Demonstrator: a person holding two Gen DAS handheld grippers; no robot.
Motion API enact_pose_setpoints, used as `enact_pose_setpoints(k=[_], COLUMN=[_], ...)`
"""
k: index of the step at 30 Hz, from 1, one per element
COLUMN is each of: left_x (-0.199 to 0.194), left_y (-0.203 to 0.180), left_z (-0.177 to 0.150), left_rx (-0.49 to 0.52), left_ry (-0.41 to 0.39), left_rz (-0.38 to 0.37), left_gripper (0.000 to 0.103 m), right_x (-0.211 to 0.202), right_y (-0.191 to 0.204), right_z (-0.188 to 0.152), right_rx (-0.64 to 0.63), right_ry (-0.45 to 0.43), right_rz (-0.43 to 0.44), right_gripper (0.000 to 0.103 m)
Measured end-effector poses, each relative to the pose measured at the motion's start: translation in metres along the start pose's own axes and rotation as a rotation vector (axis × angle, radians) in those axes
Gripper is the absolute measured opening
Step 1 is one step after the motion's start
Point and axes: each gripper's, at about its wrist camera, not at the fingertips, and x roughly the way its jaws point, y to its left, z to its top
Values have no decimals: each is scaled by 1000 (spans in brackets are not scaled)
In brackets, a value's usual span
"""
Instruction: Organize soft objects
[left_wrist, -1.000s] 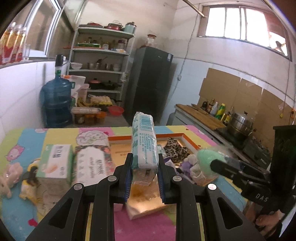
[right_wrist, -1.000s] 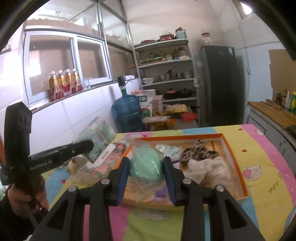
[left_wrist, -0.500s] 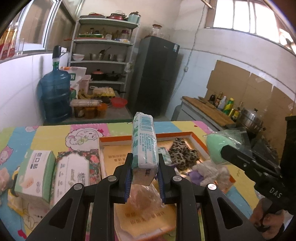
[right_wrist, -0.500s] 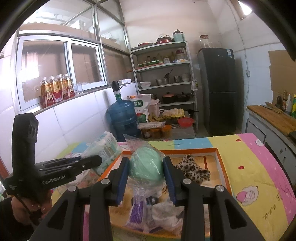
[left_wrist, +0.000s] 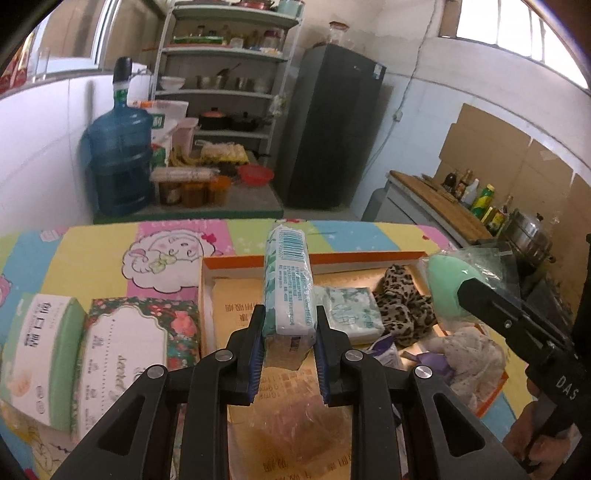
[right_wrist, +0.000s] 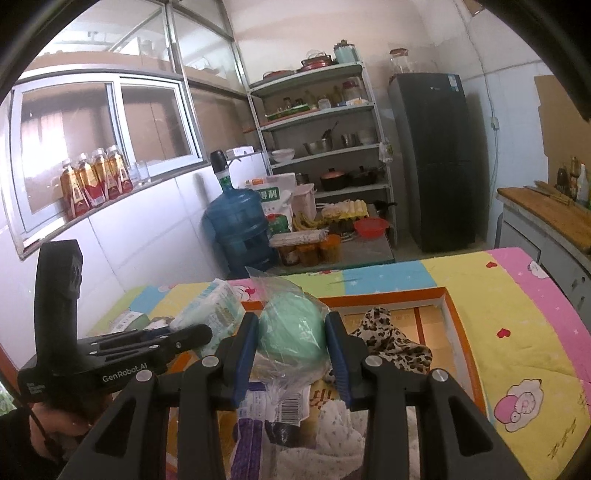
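- Tissue pack (left_wrist: 289, 284) clamped upright between the pads of the left gripper (left_wrist: 289, 343), held above the near part of the orange-rimmed box (left_wrist: 369, 257)
- Right gripper (right_wrist: 291, 354) pinched on a green sponge (right_wrist: 290, 332) in a clear bag, held over the box's near-left corner; bag tail hangs loose below the jaws
- Box sits on the patterned table cover (right_wrist: 517, 325); inside it already: leopard-print cloth (left_wrist: 402, 302) toward the far right side, a flat tissue packet (left_wrist: 354, 314) beside it, pale fabric (left_wrist: 469, 350) and a purple packet (right_wrist: 251, 439) along the near edge
- Left of the box, outside it: floral tissue box (left_wrist: 125, 354) touching a green tissue box (left_wrist: 44, 358), both on the cover near its left edge
- Judgement: roughly midway. Several soft items boxed, two in hand not yet set down, two tissue boxes waiting
- Bare cardboard floor shows at the box's left half and far right corner, so room remains
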Motion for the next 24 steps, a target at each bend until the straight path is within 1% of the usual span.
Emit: enact_pose_setpoints(k=[12, 18, 24], left_x=[21, 29, 32], left_y=[2, 3, 0], left_z=[-1, -4, -5], left_rx=[-14, -10, 5], left_ry=[40, 65, 83], left_rz=[2, -2, 4], left_gripper=[24, 24, 24], right_x=[26, 37, 41], right_y=[-4, -7, -7], right_z=[-7, -13, -16], right_rx=[3, 15, 23], right_ry=[64, 114, 128], right_rz=[-14, -3, -11], right_gripper=[38, 39, 40])
